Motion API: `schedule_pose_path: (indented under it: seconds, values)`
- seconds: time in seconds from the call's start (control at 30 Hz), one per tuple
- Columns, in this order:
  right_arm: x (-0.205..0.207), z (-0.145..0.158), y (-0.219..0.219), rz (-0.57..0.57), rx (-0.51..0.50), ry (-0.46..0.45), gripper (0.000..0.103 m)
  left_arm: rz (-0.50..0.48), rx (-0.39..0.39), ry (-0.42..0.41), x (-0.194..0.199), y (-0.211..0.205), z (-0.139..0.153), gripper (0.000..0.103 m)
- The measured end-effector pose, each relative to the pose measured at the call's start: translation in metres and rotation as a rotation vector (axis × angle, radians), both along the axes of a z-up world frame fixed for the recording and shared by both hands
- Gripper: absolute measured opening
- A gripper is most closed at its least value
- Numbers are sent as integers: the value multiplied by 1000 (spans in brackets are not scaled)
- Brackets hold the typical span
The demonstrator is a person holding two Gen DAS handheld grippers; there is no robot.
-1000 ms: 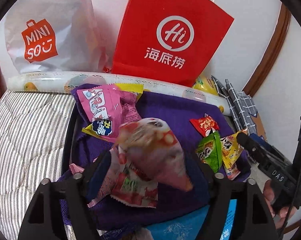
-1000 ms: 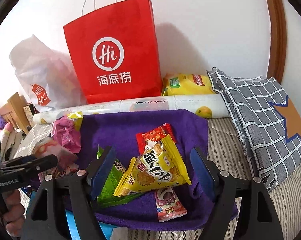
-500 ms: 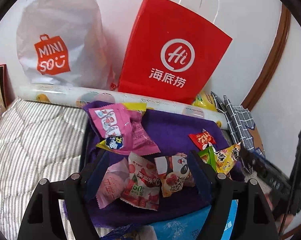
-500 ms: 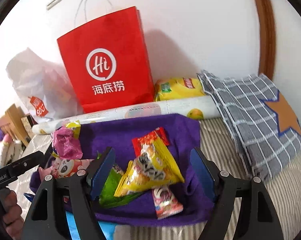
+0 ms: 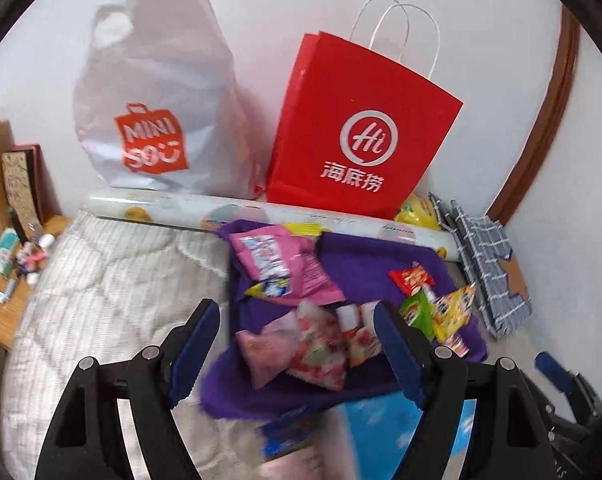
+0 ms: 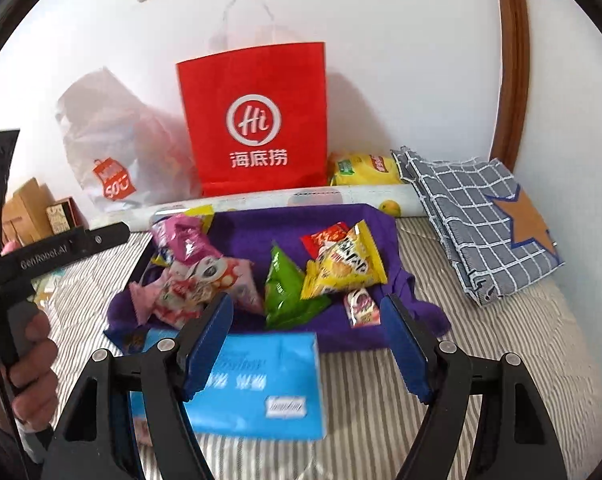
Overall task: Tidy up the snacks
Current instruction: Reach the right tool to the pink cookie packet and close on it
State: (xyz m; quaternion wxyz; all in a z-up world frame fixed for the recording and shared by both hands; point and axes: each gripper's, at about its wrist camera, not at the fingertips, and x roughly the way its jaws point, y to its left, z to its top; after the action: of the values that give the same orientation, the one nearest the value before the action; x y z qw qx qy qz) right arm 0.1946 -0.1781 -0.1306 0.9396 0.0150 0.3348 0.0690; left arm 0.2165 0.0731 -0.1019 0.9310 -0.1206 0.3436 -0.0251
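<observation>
In the left wrist view, the left gripper is hanging over the near edge of the purple cloth, its jaws standing wide and holding nothing. The pink packets are lying on the cloth straight ahead and below, seen through the gap but not touched by either pad. The big pink bag is lying farther on, toward the red bag, its long axis running away and to the right. The yellow packet and green one are sitting off to the right (nearer the other hand, I judge).

In the right wrist view, the right gripper is also gaping wide and empty, hovering above the blue box in front of the cloth. The yellow packet and green packet are lying just beyond its tips, slightly right of centre, the yellow one stretched crosswise. The pink pile is lying to the left, on the side where the other gripper's black bar is showing.
</observation>
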Motion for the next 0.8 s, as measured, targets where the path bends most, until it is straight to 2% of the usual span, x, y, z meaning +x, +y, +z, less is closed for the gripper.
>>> schedule_pose_path:
  seconds: [0.13, 0.27, 0.33, 0.47, 0.63, 0.8]
  values:
    - [-18, -6, 18, 25, 9, 8, 75, 43, 62, 30, -20, 27, -4, 78]
    - [-35, -18, 37, 127, 110, 85, 65, 86, 93, 54, -35, 52, -13, 78]
    - [-44, -25, 47, 165, 137, 97, 64, 106, 86, 69, -40, 62, -17, 78]
    - [-58, -39, 68, 215, 128, 146, 58, 117, 61, 86, -48, 76, -24, 78]
    - [-70, -58, 85, 250, 167, 208, 58, 112, 56, 84, -56, 81, -26, 78]
    - [-64, -77, 100, 259, 189, 263, 58, 99, 48, 83, -61, 86, -30, 78]
